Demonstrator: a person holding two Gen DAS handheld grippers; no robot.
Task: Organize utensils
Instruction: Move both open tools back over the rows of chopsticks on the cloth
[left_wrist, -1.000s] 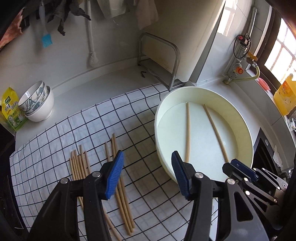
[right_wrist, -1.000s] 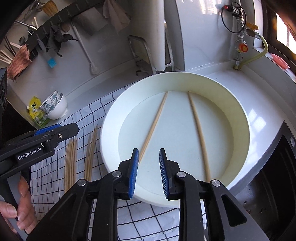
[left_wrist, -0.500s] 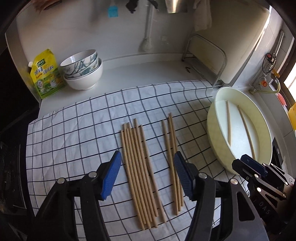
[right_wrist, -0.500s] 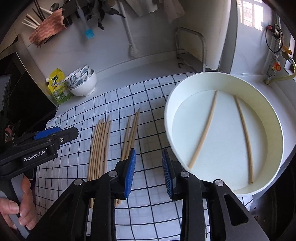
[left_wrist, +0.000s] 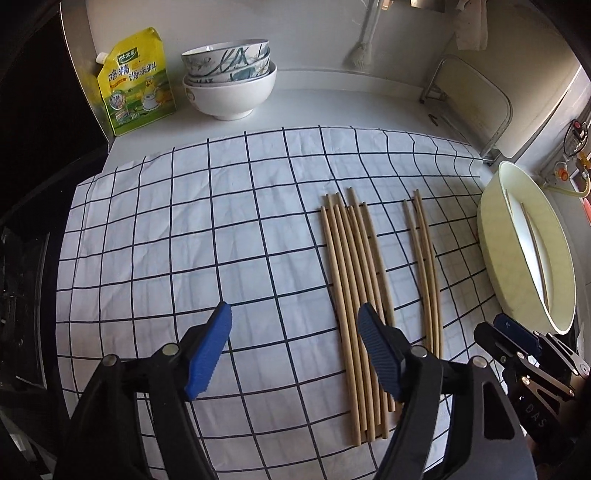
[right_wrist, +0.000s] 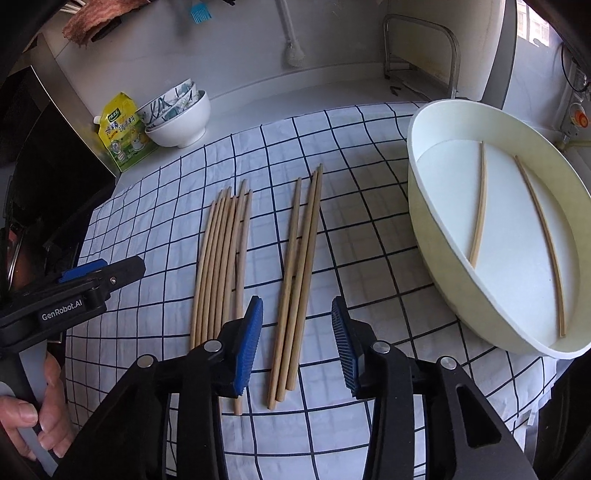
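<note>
Chopsticks lie between right hand-held gripper fingers.

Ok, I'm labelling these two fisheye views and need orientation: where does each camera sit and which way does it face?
Left wrist: on the left gripper, looking down and forward over the checked cloth; its open blue fingers show, and the right gripper at the right edge.
Right wrist: on the right gripper, open above the small chopstick group; the left gripper and the person's hand show at left.
Both share the large chopstick bundle, white basin and stacked bowls.
</note>
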